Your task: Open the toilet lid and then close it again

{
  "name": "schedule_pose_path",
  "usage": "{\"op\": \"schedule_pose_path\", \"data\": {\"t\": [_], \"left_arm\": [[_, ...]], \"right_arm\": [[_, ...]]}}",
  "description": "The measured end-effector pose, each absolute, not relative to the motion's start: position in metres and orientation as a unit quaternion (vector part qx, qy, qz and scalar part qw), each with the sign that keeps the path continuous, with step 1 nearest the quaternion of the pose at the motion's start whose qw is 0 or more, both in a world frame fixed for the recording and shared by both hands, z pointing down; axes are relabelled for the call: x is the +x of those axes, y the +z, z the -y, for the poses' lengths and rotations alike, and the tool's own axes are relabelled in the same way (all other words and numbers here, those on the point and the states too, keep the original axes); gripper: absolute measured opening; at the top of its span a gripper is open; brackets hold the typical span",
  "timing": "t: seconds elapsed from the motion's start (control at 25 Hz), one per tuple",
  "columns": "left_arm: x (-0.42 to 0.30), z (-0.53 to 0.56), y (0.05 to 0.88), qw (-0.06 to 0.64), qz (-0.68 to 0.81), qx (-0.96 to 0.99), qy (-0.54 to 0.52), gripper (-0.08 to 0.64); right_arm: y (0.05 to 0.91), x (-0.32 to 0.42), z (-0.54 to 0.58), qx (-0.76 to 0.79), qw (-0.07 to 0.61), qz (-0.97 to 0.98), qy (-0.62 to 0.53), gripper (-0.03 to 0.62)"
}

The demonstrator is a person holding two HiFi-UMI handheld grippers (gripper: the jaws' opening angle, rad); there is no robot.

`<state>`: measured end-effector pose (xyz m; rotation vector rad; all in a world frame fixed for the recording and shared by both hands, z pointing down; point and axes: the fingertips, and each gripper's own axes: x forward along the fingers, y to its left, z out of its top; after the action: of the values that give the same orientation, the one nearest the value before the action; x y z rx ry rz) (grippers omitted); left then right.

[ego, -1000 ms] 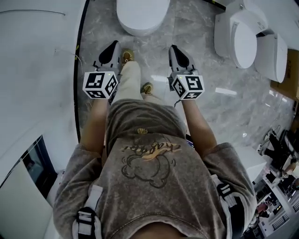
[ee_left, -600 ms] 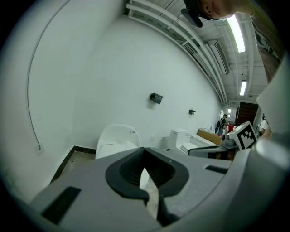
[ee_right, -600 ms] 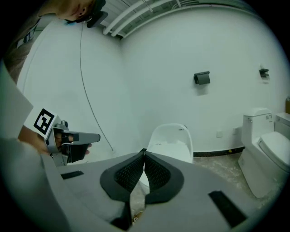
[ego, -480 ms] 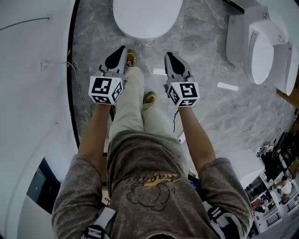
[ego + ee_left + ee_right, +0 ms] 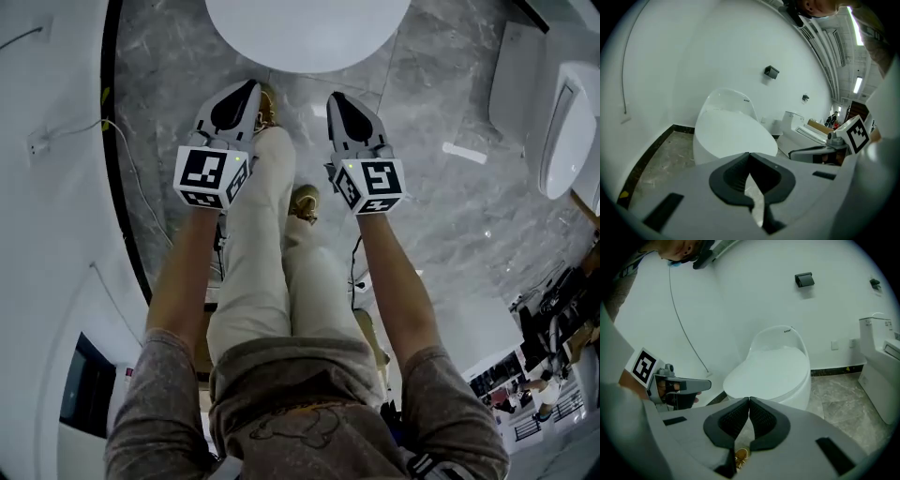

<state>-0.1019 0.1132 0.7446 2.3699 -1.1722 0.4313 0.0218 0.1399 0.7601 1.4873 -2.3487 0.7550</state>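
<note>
Approach stage: left tongs (image 5: 251,88) and right tongs (image 5: 333,97) hung pinched together, empty, near the closed toilet lid (image 5: 309,30). Next move probably called for a tip hooked under its near rim

The toilet lid (image 5: 771,369) is white, smooth and shaped like an egg. It is shut and lies flat on top of the white toilet (image 5: 804,391). The toilet stands on the grey stone floor (image 5: 843,404), with its back by the far white wall (image 5: 754,291).
</note>
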Motion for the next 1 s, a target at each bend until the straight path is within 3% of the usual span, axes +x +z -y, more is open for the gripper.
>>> {"op": "schedule_pose_path", "data": {"t": [0.32, 1.0], "left_arm": [[-0.094, -0.102, 0.817, 0.235, 0.42, 0.86, 0.171, 0.009], [-0.092, -0.089, 0.796, 0.243, 0.43, 0.854, 0.164, 0.009]], "right_arm": [[0.816, 0.016, -0.12, 0.506, 0.137, 0.808, 0.268, 0.028], [0.795, 0.015, -0.108, 0.508, 0.126, 0.81, 0.265, 0.027]]}}
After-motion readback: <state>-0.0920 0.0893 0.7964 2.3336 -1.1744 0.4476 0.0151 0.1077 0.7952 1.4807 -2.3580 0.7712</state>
